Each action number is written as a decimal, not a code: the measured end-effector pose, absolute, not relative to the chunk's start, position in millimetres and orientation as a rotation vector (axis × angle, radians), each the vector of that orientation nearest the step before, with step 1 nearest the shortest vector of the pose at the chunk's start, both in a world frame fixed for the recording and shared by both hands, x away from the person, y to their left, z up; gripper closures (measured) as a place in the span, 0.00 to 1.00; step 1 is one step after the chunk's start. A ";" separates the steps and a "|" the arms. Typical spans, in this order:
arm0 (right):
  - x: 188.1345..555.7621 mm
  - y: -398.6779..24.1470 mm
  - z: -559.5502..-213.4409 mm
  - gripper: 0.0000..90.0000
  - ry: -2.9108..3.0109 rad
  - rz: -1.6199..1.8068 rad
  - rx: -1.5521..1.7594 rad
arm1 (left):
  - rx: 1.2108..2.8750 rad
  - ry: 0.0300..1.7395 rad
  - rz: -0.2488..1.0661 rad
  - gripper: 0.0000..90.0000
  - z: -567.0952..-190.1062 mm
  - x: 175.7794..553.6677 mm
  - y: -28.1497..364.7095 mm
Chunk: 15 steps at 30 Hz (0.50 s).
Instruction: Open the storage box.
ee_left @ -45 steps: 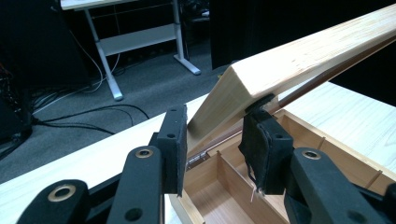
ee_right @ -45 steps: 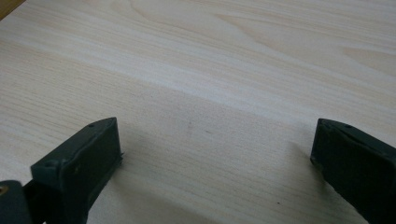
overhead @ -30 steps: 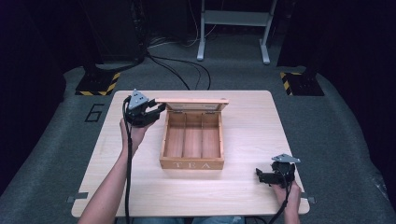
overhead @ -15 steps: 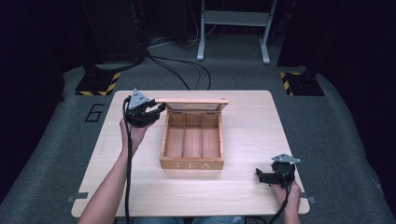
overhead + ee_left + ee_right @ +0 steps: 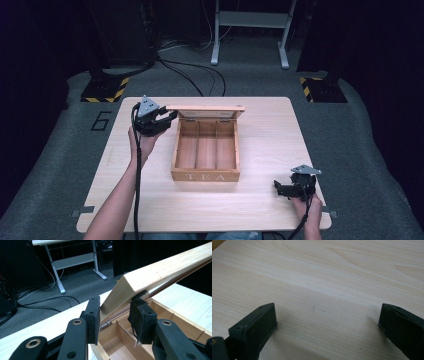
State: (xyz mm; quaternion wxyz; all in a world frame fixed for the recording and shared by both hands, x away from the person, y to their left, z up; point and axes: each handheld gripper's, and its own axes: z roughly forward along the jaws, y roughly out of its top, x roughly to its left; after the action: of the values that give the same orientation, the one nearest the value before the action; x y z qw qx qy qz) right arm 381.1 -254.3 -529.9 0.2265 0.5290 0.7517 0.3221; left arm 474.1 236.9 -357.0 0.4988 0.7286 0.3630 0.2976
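A wooden tea box [image 5: 205, 176] with three empty compartments stands mid-table, its lid [image 5: 206, 108] raised at the back. My left gripper [image 5: 170, 118] is at the lid's left end, held by a hand coming from the lower left. In the left gripper view the gripper [image 5: 115, 315] is shut on the corner of the tilted lid [image 5: 160, 272], with the box's dividers [image 5: 125, 333] below. My right gripper [image 5: 278, 188] rests low at the table's front right, away from the box. Its jaws [image 5: 327, 308] stand wide open over bare tabletop [image 5: 324, 270].
The light wooden table [image 5: 270, 130] sits on grey carpet. Behind it are black cables [image 5: 190, 75], a white frame's legs [image 5: 250, 45] and two yellow-black striped bases [image 5: 105, 89]. A "6" [image 5: 101, 120] is marked on the floor to the left.
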 end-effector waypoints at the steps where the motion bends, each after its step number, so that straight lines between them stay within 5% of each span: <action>1: 381.1 -254.3 -529.9 0.01 2.072 0.888 1.458 | 1.764 0.878 0.720 0.68 -357.0 474.1 236.9; 15: 380.3 -253.3 -529.7 0.01 2.066 0.889 1.480 | 1.765 0.877 0.719 0.68 -356.9 474.1 237.0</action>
State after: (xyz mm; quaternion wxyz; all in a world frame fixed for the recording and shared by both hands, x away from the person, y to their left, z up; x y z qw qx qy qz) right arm 380.3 -253.3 -529.7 0.2228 0.5358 0.7482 0.3218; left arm 474.1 237.0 -356.9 0.4984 0.7293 0.3624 0.2973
